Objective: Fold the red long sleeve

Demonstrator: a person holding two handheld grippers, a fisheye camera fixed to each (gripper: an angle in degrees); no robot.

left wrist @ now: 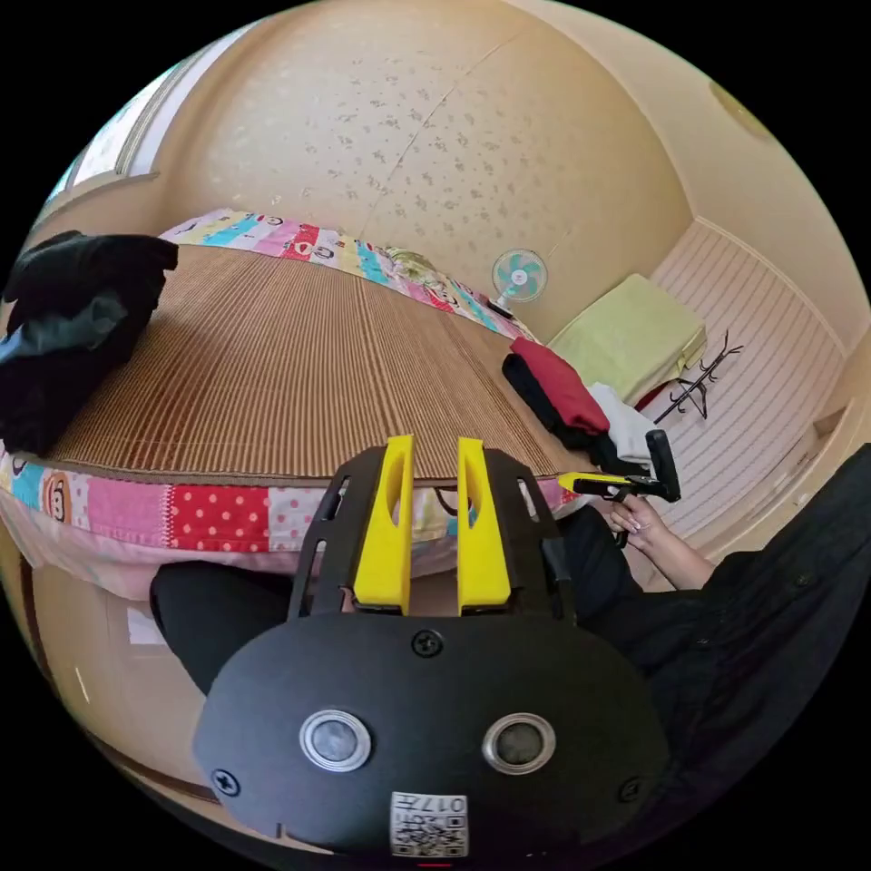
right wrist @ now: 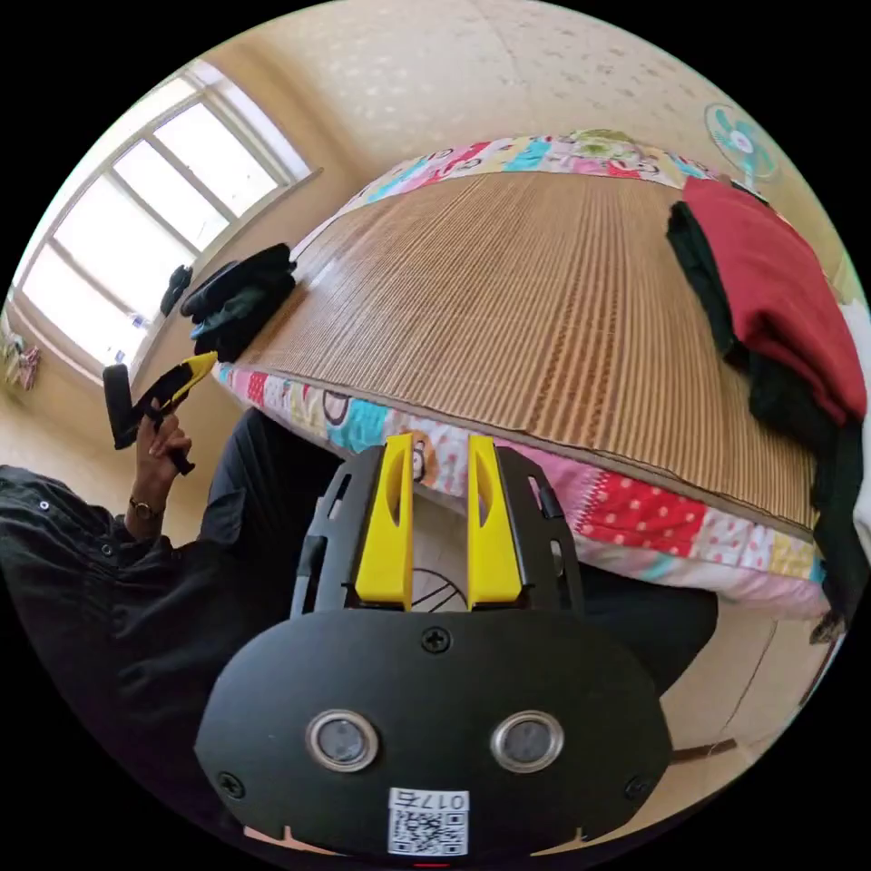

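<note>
We hold two yellow-jawed tongs in front of a bed covered by a brown bamboo mat (left wrist: 299, 363) over a patchwork quilt (left wrist: 209, 517). In the left gripper view, the left tongs (left wrist: 433, 445) hover at the near edge of the bed, jaws a narrow gap apart and holding nothing. The right tongs (left wrist: 581, 484) appear off to the side in a hand (left wrist: 640, 519), close to a clothes pile; from there we cannot tell how far they are open. In the right gripper view, the right tongs (right wrist: 437, 443) stand slightly parted and empty. The red long sleeve (right wrist: 780, 281) lies folded on top of dark clothes (right wrist: 726, 299) at one end of the mat. Another dark heap (right wrist: 240, 299) sits at the opposite end, near a window (right wrist: 154, 209). A small fan (left wrist: 520, 275) stands beyond the bed.
</note>
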